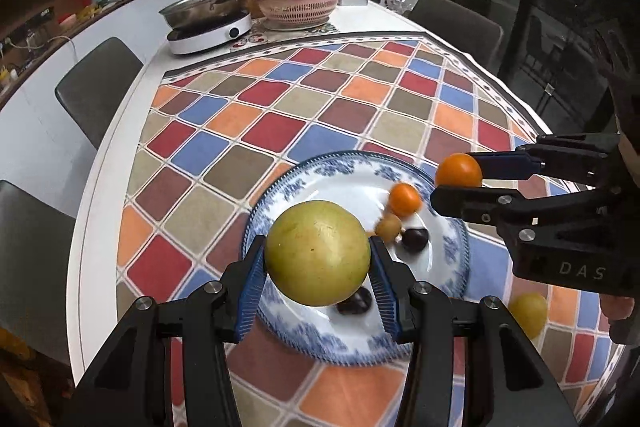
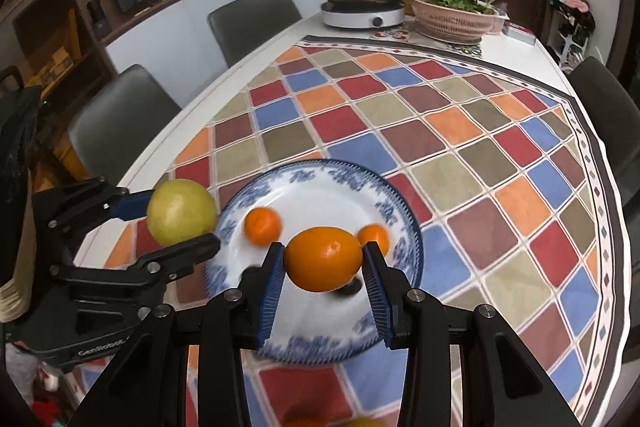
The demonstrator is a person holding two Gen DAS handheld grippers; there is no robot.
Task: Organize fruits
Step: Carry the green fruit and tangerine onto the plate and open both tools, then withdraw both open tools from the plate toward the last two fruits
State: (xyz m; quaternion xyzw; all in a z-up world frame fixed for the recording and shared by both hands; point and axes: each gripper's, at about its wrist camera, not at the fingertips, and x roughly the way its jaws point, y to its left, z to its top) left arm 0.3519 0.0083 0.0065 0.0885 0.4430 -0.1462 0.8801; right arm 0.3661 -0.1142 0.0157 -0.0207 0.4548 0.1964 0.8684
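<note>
My left gripper (image 1: 318,267) is shut on a large yellow-green fruit (image 1: 318,253) and holds it above the near left part of a blue-and-white plate (image 1: 348,171). My right gripper (image 2: 325,267) is shut on an orange (image 2: 324,258) above the same plate (image 2: 320,171); it also shows in the left wrist view (image 1: 458,179). On the plate lie a small orange (image 1: 405,200), a small yellow-green fruit (image 1: 388,226) and two dark fruits (image 1: 415,239). In the right wrist view two small oranges (image 2: 263,227) lie on the plate, blurred.
A yellow fruit (image 1: 528,311) lies on the chequered tablecloth (image 1: 280,115) right of the plate. At the far end stand an induction cooker with a steel pan (image 1: 210,23) and a pink basket of greens (image 1: 298,5). Grey chairs (image 1: 96,87) line the table.
</note>
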